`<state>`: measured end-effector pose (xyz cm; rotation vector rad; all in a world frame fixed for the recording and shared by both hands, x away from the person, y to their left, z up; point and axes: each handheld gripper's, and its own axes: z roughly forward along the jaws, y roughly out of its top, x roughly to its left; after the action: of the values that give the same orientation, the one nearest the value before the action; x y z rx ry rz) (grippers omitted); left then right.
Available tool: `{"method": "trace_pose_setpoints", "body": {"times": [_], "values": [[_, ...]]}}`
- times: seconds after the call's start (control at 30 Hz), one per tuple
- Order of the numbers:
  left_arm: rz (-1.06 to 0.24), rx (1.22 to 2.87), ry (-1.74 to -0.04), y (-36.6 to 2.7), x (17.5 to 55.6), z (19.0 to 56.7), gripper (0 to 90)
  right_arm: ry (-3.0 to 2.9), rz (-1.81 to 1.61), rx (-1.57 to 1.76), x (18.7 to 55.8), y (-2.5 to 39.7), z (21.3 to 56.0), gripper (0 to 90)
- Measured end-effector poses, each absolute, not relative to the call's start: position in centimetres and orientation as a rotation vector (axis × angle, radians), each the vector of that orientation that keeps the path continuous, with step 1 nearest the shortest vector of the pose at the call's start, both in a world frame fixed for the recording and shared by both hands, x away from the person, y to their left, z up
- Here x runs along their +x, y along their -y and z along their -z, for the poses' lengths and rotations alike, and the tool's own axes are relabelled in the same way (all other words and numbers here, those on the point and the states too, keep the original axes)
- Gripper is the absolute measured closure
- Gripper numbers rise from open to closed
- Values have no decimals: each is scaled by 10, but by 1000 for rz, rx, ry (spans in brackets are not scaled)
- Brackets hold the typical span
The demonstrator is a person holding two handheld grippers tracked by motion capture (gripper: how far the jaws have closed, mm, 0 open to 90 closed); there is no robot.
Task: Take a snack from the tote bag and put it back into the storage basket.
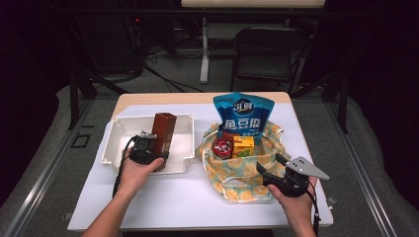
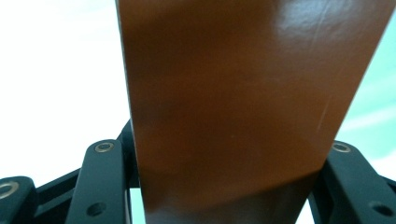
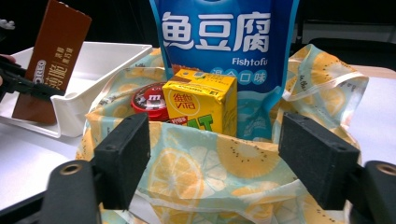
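A: Over the white tray (image 1: 116,143) at the left of the worktop (image 1: 178,197), our left gripper (image 1: 143,148) is clamped on the brown box (image 1: 162,136). The box stands nearly upright, its lower end down inside the tray, and in the left gripper view its glossy face (image 2: 233,102) sits squeezed between the two jaws.

B: How do we think it handles?

A: We judge it light and fairly stiff, a thin cardboard carton. The smooth coating looks slippery, so we would keep the hold across the narrow sides near the lower half, where it is now, and not squeeze hard enough to dent the walls.

B: And our right gripper (image 1: 276,174)?

A: Its jaws stand wide apart with nothing between them, just in front of the fruit-print cloth bag (image 1: 247,173). In the right gripper view we look straight over the bag's near edge (image 3: 210,163) at the yellow drink carton (image 3: 198,105), the red round tin (image 3: 148,99) beside it and the tall blue snack pouch (image 3: 224,32) behind.

B: Whether the box is going into the tray or coming out, we cannot tell.
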<state>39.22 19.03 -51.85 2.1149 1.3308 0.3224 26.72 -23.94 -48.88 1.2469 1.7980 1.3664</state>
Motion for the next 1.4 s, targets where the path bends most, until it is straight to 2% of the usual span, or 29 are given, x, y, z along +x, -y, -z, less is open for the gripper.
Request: {"method": "trace_pose_setpoints", "body": {"times": [0.1,0.4,0.5,0.6,0.63,0.7,0.77,0.83,0.93,1.17,1.4], "values": [[-318,2133,-1333,-187,396,518,434,-1802,-1359,1248,267,238,489,149],[-279,2125,-1343,-187,405,519,415,-1799,-1341,1263,268,238,489,143],[-285,2080,-1355,-190,403,515,214,-1798,-1342,1261,268,238,489,143],[-327,1985,-1343,-195,394,505,186,-1794,-1341,1265,268,239,489,142],[-345,1953,-1337,-197,390,502,217,-1793,-1338,1267,268,239,489,143],[-365,1908,-1325,-201,380,498,335,-1789,-1338,1270,268,239,489,143],[-390,1864,-1305,-202,369,498,507,-1790,-1335,1273,268,239,489,143],[-345,1866,-1272,-203,361,501,741,-1793,-1337,1276,269,239,490,143],[-336,1886,-1240,-200,351,510,900,-1795,-1336,1277,270,237,491,144],[-298,1930,-1279,-196,345,537,900,-1804,-1326,1282,270,236,492,145],[-315,1862,-1370,-209,362,541,900,-1802,-1325,1290,270,237,492,146]]}}
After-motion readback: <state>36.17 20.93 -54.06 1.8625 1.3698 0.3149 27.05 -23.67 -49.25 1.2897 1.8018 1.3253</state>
